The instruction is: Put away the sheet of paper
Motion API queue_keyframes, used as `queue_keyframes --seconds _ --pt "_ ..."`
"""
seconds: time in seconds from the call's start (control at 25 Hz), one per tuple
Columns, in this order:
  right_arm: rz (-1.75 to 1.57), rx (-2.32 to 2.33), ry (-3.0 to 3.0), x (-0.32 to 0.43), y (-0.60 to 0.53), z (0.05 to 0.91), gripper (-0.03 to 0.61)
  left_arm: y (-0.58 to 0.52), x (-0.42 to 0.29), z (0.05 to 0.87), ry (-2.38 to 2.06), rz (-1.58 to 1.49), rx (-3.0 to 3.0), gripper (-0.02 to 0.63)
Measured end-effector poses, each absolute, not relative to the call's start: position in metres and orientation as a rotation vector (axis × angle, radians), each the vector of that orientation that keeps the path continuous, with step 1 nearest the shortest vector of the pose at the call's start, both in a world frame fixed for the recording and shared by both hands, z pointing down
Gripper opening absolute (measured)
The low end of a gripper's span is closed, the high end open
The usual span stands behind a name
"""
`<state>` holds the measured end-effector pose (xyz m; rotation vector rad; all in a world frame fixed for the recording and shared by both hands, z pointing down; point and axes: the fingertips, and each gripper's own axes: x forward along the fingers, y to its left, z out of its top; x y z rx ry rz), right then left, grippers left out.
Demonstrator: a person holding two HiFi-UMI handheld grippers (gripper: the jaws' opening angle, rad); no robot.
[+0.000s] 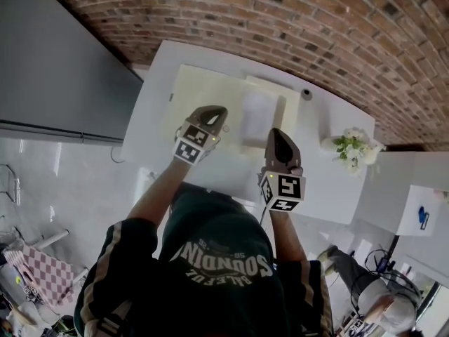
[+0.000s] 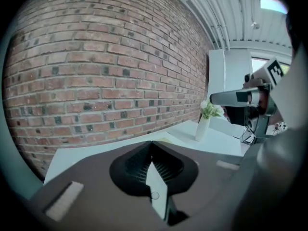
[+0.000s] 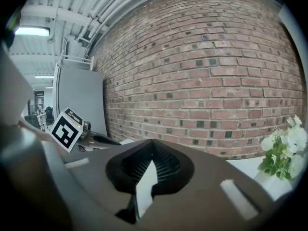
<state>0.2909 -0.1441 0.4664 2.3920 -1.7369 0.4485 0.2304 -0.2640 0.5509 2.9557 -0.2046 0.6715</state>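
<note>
Holds the left gripper (image 1: 215, 112) above the near part of a cream mat (image 1: 193, 90) on the white table (image 1: 326, 188), fingers pressed fully together in the left gripper view, gripping nothing discernible beyond a pale sliver below the tips, too vague to name. Holds the right gripper (image 1: 276, 133) just beside it, toward the table's right edge, fingers likewise closed tip to tip with nothing clearly caught. Leaves the sheet of paper (image 1: 258, 114) lying flat on the mat, toward the table's far edge, between the two gripper tips, its near right corner overlapped by the right gripper. Shows a vase of white flowers (image 1: 353, 147) near the table's right edge and a small dark round thing (image 1: 306, 94), too small to identify, by the far edge. Hides the table's near edge behind the person (image 1: 217, 265) and both arms. Offers no sight of the paper in either gripper view, filled mostly with brick wall (image 2: 96, 57) and gripper bodies.
</note>
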Motion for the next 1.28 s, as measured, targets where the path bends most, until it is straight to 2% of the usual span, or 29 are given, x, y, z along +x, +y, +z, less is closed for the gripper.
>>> queue_keyframes --seconds 0.56,1.28 --pt "0.34 2.334 -1.829 0.272 -0.172 0.439 -0.002 -0.28 0.208 0.48 -0.323 0.498 3.0 0.012" --pt "0.352 2.313 -1.838 0.271 -0.175 0.442 -0.002 -0.275 0.211 0.486 -0.295 0.529 2.989 0.012"
